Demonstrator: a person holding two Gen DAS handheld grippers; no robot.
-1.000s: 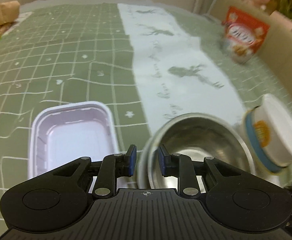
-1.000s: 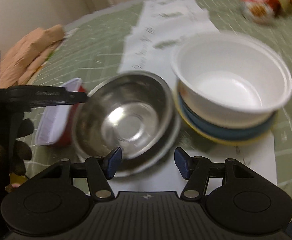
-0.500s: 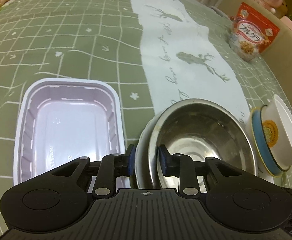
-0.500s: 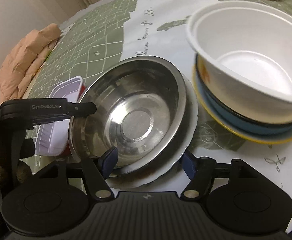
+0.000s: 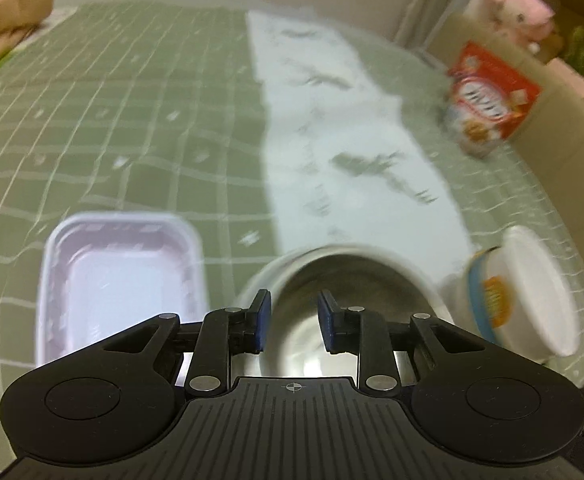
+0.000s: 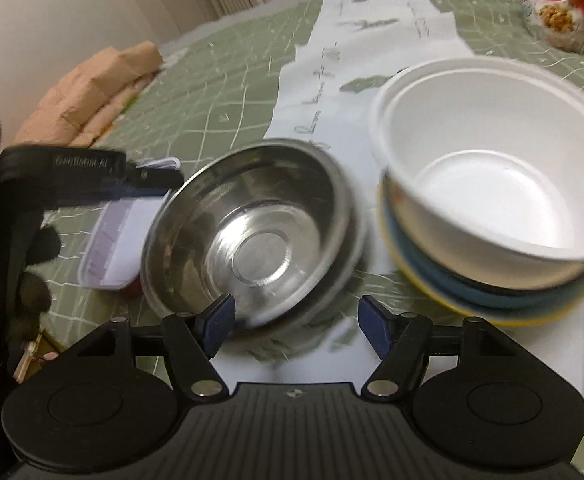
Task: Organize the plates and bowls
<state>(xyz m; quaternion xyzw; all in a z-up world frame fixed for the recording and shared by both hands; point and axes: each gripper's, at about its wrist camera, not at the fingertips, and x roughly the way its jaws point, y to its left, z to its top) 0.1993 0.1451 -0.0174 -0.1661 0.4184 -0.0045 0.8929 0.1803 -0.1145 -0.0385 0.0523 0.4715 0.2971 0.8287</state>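
Smearing across the left wrist view hides most detail: the left gripper [image 5: 294, 320] has its jaws narrow, set at the near rim of the steel bowl [image 6: 259, 240], and I cannot tell whether the pads press on it. Half a second ago that rim showed sharply between the same pads. The white plate [image 5: 251, 286] under the bowl shows only as a pale arc there, and in the right wrist view, where it was plain a moment ago, it is lost in blur. The right gripper [image 6: 298, 320] has just been opening its jaws; they stand wide, nothing pinched, with the bowl's near rim just ahead of the tips. The bowl sits on the white runner [image 5: 332, 120] toward the table's near edge. Just right of it a white bowl [image 6: 492, 184] tops a stack of blue and yellow dishes [image 6: 492, 296]. A pale plastic tray [image 5: 119, 272] lies left of the bowl on the green cloth [image 5: 131, 120], partly hidden behind the left gripper in the right view. A cereal bag [image 6: 552, 4] stands at the far right edge.
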